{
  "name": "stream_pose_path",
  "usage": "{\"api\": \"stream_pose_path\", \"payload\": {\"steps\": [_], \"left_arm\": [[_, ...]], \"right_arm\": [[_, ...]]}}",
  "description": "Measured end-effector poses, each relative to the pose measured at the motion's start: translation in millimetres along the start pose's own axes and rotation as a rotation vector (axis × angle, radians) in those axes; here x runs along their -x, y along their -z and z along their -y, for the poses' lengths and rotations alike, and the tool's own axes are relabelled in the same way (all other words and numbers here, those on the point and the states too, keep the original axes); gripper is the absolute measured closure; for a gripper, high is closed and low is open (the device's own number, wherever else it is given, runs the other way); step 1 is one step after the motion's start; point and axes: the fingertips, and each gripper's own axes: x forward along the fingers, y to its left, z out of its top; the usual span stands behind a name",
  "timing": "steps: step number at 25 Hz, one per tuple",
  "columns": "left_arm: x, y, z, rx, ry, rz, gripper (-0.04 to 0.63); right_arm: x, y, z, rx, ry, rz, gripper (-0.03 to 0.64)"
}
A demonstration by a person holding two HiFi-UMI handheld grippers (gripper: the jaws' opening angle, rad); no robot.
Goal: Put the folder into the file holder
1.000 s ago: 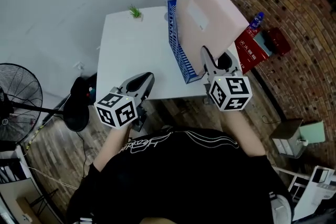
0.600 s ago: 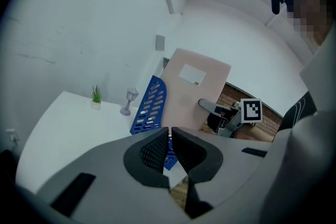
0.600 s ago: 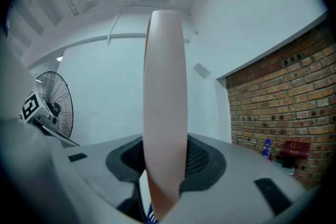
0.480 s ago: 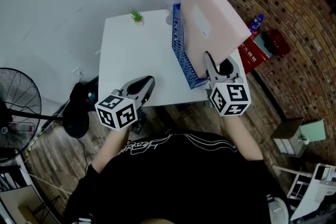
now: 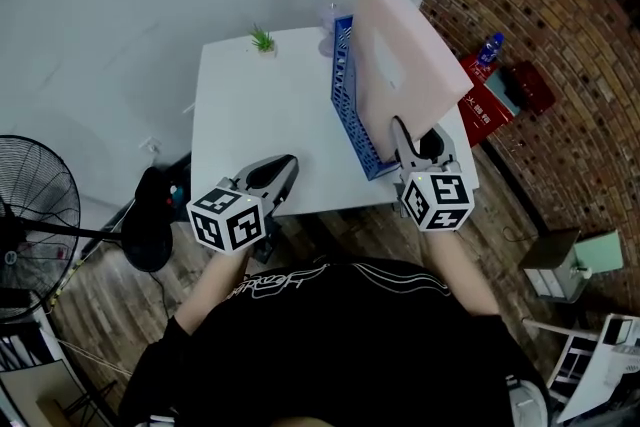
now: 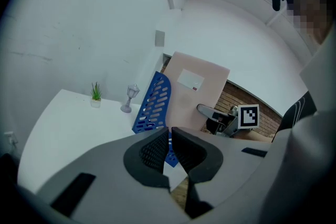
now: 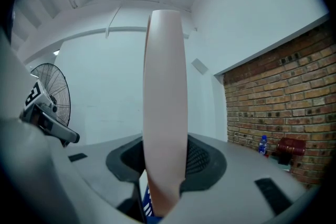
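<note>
The right gripper [image 5: 403,137] is clamping the near lower edge of the upright pink folder [image 5: 400,55], which is standing directly over the blue file holder [image 5: 347,105]. The left gripper [image 5: 280,171], closed and empty, is hovering well left.

From the head we look steeply down on the table [image 5: 250,105], with the left gripper [image 5: 285,165] and right gripper [image 5: 402,130] close below. Each gripper camera looks along its own jaws: the left toward the blue file holder [image 6: 153,102] ahead, the right at close range onto the edge of the pink folder [image 7: 165,86]. All three views share the folder.
</note>
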Motion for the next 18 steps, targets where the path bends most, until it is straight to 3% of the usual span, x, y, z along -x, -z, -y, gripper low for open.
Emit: {"api": "stream_pose_path", "payload": {"steps": [18], "left_arm": [[-1, -2, -16, 0.008, -0.013, 0.006, 0.554]], "right_arm": [[-13, 66, 0, 0.020, -0.016, -0.140, 0.443]]}}
